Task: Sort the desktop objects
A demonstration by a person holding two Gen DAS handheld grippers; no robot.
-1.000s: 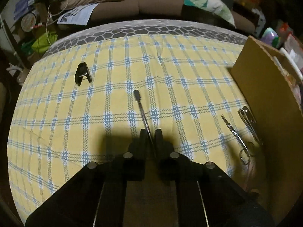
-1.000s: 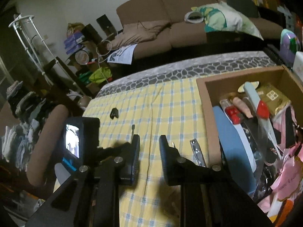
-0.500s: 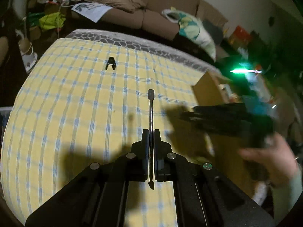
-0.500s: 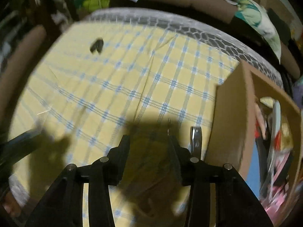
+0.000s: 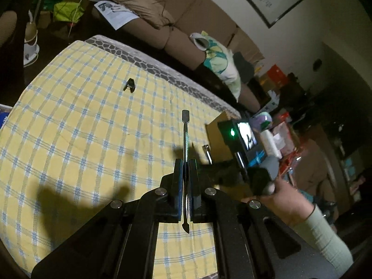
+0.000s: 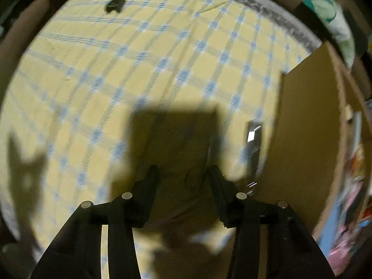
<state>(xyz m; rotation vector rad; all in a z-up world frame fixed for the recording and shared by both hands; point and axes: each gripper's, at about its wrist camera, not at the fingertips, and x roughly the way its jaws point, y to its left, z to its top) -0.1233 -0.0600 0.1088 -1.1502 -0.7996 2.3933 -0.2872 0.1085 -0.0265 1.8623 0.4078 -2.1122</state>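
Left gripper (image 5: 186, 162) is pinching a thin metal cuticle tool (image 5: 185, 134), its flat tip pointing to 12 o'clock above the yellow checked tablecloth (image 5: 81, 127). Right gripper (image 6: 183, 174) points down at the cloth; its jaws have just been closing, stand apart, nothing between them. Nail clipper (image 6: 253, 144) lies at its 2 o'clock beside the cardboard box (image 6: 302, 127). A black clip (image 6: 115, 4) lies at 11 o'clock.
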